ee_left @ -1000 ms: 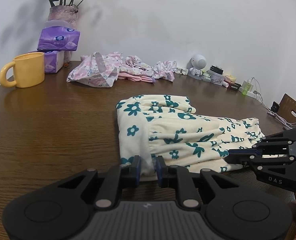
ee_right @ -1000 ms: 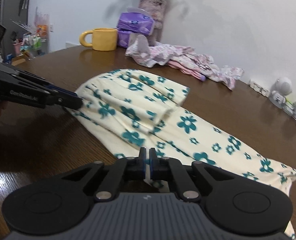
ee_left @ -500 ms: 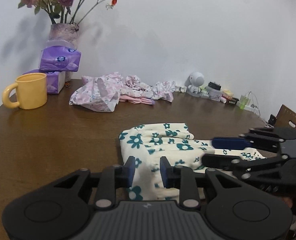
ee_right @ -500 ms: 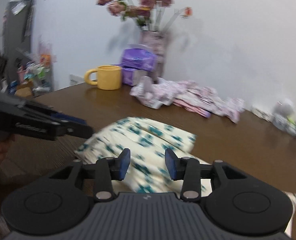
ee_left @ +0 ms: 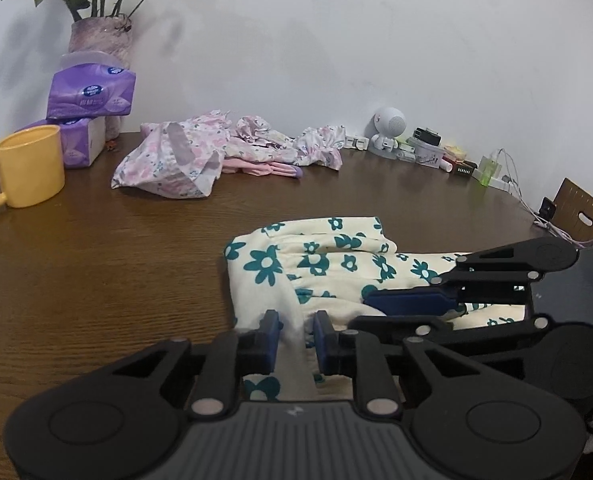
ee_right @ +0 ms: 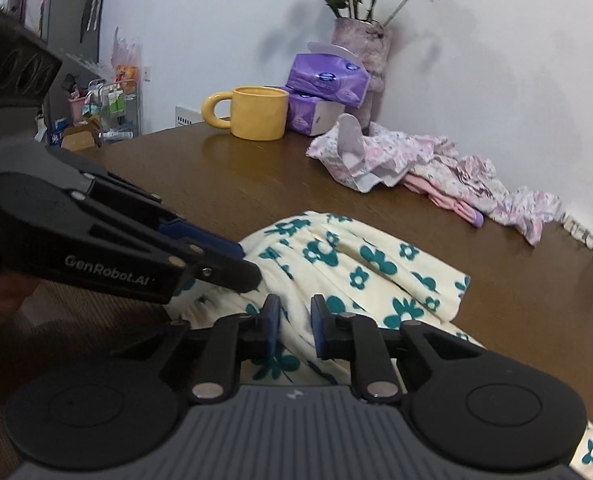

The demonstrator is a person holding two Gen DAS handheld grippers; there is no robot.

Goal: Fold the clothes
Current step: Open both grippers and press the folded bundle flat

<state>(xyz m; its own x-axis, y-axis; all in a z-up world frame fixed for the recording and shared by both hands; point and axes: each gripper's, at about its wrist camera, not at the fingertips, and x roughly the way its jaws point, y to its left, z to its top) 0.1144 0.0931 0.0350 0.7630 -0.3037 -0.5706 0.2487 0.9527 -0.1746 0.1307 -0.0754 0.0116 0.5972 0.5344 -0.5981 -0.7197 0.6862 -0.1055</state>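
Cream cloth [ee_left: 328, 256] with teal flowers lies folded near the table's [ee_left: 96, 280] front edge. In the left wrist view, the left gripper [ee_left: 295, 334], jaws just closing, has a cloth fold between narrowly parted pads; grip unclear. The right gripper [ee_left: 376, 312] reaches in from the right. In the right wrist view, its jaws, just closing, straddle a fold likewise.
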